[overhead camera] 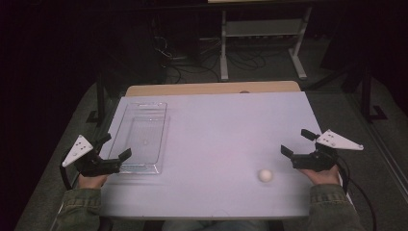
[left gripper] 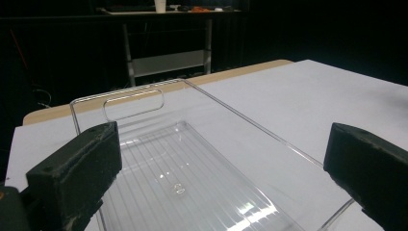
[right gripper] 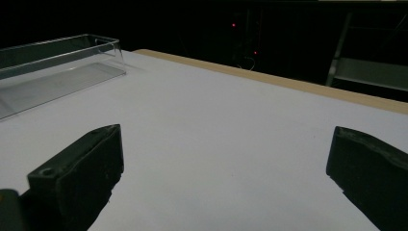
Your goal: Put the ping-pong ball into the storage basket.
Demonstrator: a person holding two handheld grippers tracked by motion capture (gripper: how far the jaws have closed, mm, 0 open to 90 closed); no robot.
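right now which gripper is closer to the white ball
The right gripper: the white ball lies on the table just beside it, loose, while the left gripper sits across the table at the clear tray.

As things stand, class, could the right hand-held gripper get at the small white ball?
Probably yes: the right hand-held gripper is open, and bare table lies between it and the small white ball beside it.

The room around me is dark. Beyond my table (overhead camera: 216, 115), white-topped with a wooden far edge, a pale metal stand (overhead camera: 262, 36) rises from the grey floor (overhead camera: 337, 96), with cables (overhead camera: 192, 60) tangled beside it.
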